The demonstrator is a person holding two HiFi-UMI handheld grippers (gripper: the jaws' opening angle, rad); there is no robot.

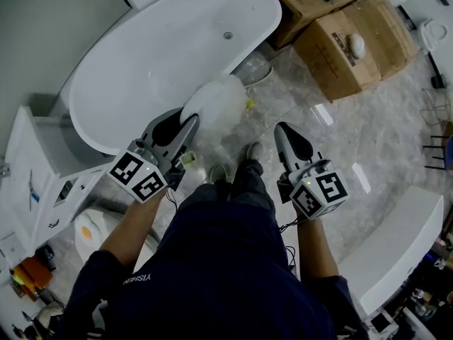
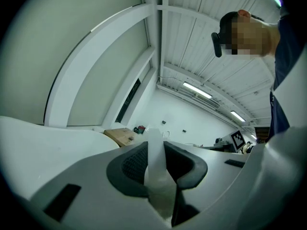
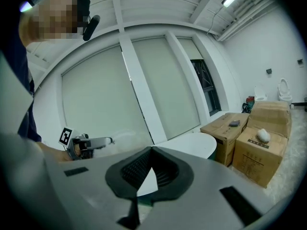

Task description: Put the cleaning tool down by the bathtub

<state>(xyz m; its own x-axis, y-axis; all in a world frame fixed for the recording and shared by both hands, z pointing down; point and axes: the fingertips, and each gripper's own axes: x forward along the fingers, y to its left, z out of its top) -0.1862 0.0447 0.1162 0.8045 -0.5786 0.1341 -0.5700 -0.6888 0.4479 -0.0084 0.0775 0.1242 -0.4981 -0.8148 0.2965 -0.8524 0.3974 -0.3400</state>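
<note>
The white bathtub [image 1: 141, 62] fills the upper left of the head view. My left gripper [image 1: 186, 121] is shut on the cleaning tool [image 1: 214, 105], whose fluffy white head hangs at the tub's near rim. In the left gripper view the tool's pale handle [image 2: 156, 164] stands pinched between the dark pads. My right gripper [image 1: 286, 133] hovers over the marble floor to the right of the tub, shut with nothing in it; its pads [image 3: 139, 166] meet at the tips. The right gripper view also shows the bathtub [image 3: 192, 145] ahead and the left gripper [image 3: 81, 145] off to the left.
Two cardboard boxes [image 1: 357, 44] stand on the floor beyond the tub's right end. A white cabinet [image 1: 35, 168] is at the left, a white counter [image 1: 396, 253] at the lower right. The person's shoes [image 1: 251, 151] stand between the grippers.
</note>
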